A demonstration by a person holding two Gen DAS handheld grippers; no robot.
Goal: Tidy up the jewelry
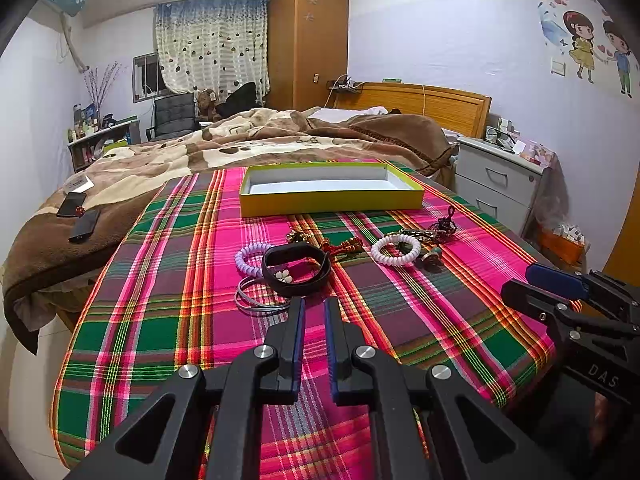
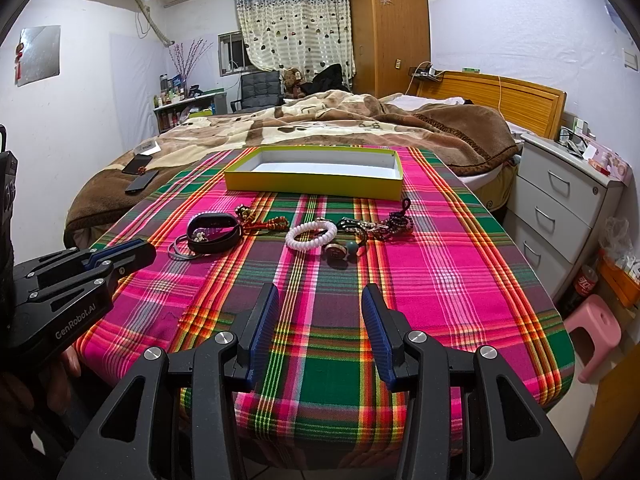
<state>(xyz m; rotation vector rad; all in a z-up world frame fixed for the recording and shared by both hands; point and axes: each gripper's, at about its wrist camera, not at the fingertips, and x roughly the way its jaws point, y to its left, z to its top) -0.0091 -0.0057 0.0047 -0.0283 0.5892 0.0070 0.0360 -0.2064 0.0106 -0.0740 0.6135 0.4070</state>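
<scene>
Both views are bright and evenly lit by cool indoor light, with a bluish tint on the walls (image 1: pixel 440 48). The plaid cloth (image 2: pixel 440 256) looks vividly saturated. Shadows under the jewelry are soft and short. Fisheye distortion bends the room, and black vignetting fills the corners. Focus is sharp throughout, without visible glare.

Box (image 2: pixel 314 184) sits on the tablecloth (image 2: pixel 440 280) at 12 o'clock. Black band (image 2: pixel 214 234) lies at 10 o'clock, white coil bracelet (image 2: pixel 311 236) centre, beaded pieces (image 2: pixel 394 224) at 1 o'clock.
</scene>
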